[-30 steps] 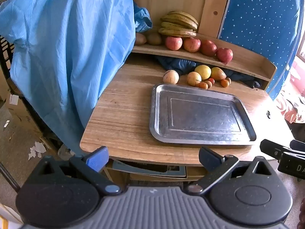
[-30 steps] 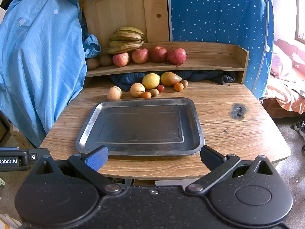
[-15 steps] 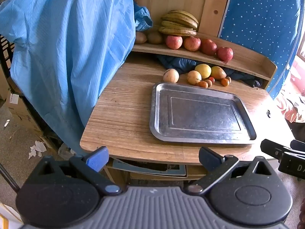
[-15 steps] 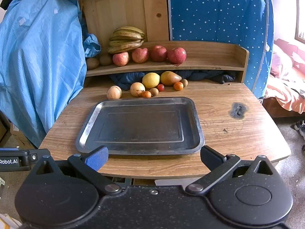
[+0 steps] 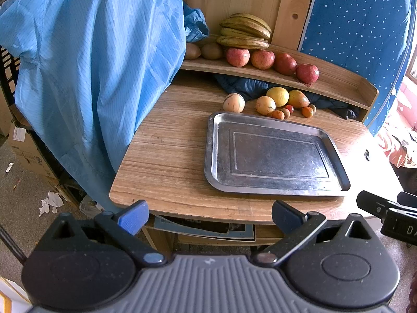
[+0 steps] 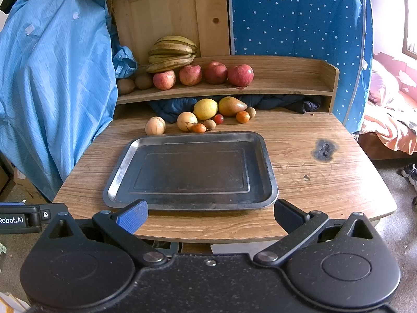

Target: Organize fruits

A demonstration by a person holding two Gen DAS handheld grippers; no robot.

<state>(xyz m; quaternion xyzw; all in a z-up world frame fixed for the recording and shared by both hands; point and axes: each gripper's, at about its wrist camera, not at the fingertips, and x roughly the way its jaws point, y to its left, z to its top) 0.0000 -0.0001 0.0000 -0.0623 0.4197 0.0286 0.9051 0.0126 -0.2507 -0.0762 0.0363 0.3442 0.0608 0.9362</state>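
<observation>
An empty metal tray (image 6: 269,172) (image 5: 212,161) lies on the wooden table (image 6: 312,182). Behind it sit loose fruits: a yellow lemon (image 6: 205,109), a mango (image 6: 230,106), two pale round fruits (image 6: 155,125) (image 6: 186,121) and several small orange and red ones (image 6: 243,116). On the shelf (image 6: 281,86) are bananas (image 6: 170,52), several red apples (image 6: 240,75) and brown kiwis (image 6: 126,86). My left gripper (image 5: 208,214) and right gripper (image 6: 209,212) both stand open and empty, short of the table's front edge.
A blue garment (image 6: 52,78) (image 5: 91,52) hangs at the table's left. A dotted blue curtain (image 6: 299,13) stands behind the shelf, a bed (image 6: 391,120) at the right. A dark burn mark (image 6: 324,150) marks the table right of the tray. Dark cloth (image 6: 172,107) lies under the shelf.
Both grippers have barely shifted; the left view has drawn back slightly. Nothing has been picked up or moved.
</observation>
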